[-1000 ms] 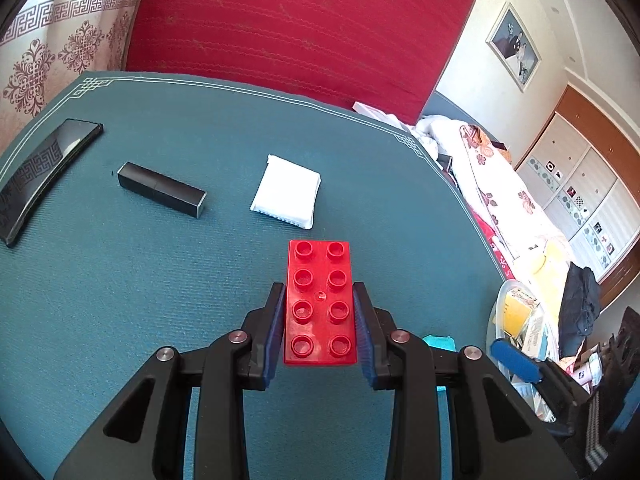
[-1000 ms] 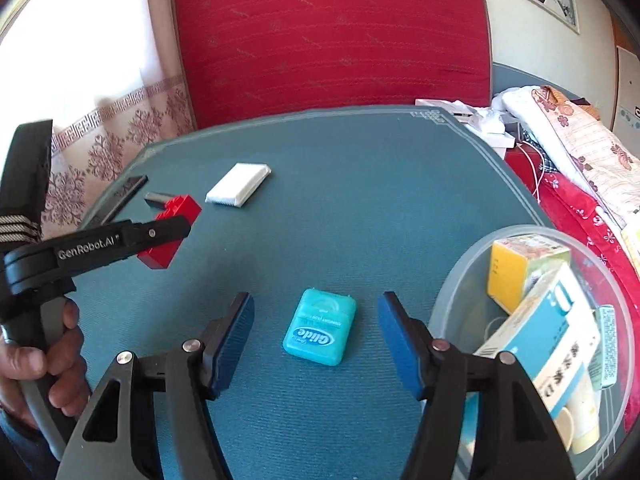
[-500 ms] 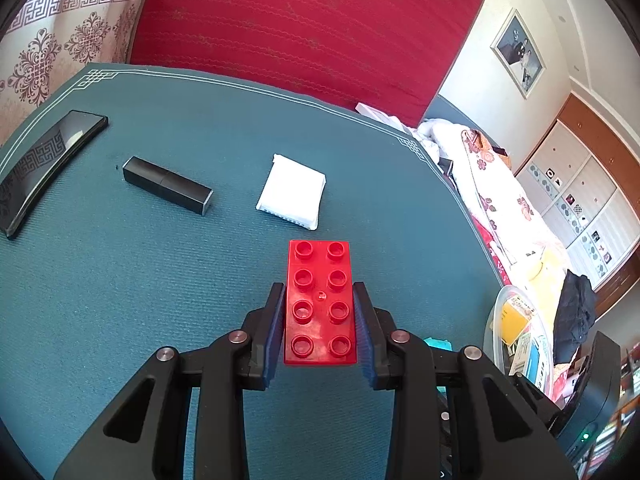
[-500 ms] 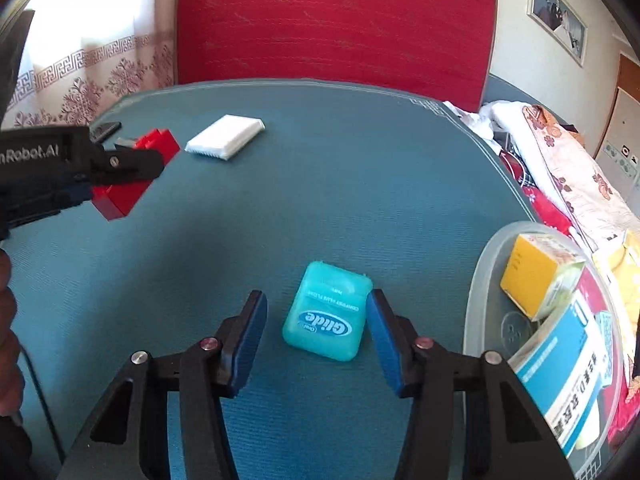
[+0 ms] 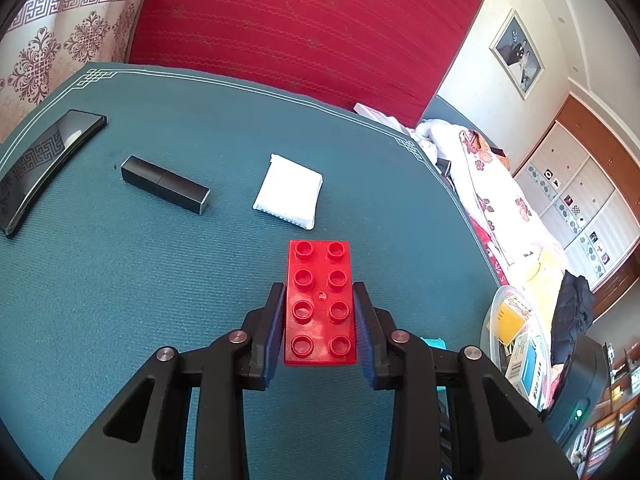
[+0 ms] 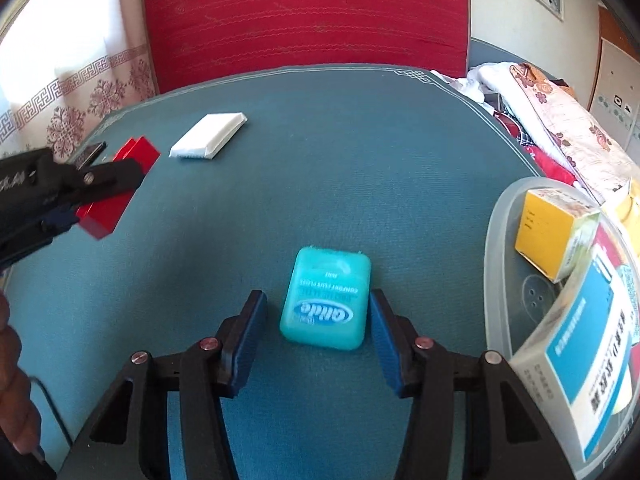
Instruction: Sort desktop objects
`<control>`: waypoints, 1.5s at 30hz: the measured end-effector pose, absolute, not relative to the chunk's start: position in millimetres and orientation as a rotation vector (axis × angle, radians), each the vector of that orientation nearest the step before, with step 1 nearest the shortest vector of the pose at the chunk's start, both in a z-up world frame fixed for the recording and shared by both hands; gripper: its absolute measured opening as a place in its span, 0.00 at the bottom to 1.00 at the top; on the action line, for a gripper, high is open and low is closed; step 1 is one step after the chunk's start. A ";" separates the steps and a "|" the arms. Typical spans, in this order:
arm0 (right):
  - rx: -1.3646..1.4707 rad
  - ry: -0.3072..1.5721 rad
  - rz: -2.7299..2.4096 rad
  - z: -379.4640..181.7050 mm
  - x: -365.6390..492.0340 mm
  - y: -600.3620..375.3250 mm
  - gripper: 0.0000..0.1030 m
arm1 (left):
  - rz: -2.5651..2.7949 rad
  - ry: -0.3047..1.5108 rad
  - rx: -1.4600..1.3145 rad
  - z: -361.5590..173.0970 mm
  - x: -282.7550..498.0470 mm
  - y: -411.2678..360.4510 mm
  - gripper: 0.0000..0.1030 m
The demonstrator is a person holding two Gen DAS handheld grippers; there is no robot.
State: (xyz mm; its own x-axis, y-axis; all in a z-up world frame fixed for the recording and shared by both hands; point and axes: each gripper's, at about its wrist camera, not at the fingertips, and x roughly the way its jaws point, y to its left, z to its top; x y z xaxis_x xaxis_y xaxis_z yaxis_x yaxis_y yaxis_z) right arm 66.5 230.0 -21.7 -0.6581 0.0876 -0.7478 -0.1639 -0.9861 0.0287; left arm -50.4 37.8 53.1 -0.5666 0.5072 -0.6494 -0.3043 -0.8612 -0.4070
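Note:
My left gripper (image 5: 318, 286) is shut on a red studded brick (image 5: 320, 304), held above the teal table (image 5: 120, 300); the brick's far half sticks out past the fingertips. In the right wrist view that left gripper (image 6: 100, 180) and the red brick (image 6: 134, 152) hang at the left. A teal dental floss box (image 6: 326, 300) lies flat on the table between the fingers of my right gripper (image 6: 316, 294). The right pad is at the box's edge. A strip of table shows between the left pad and the box.
A black phone (image 5: 44, 160), a black bar-shaped box (image 5: 164, 184) and a white packet (image 5: 290, 192) lie on the far side. At the right edge stands a clear round container (image 6: 498, 248) holding a yellow box (image 6: 552, 224) and a blue-white box (image 6: 588, 360). A hand (image 6: 12, 380) shows at left.
My right gripper has dropped toward the table and its jaws have narrowed around the floss box. The left gripper still holds the red brick in the same spot.

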 end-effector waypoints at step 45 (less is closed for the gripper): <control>-0.872 0.278 2.658 47.2 193.8 361.8 0.42 | 2.188 -0.103 -0.943 66.1 20.2 127.7 0.34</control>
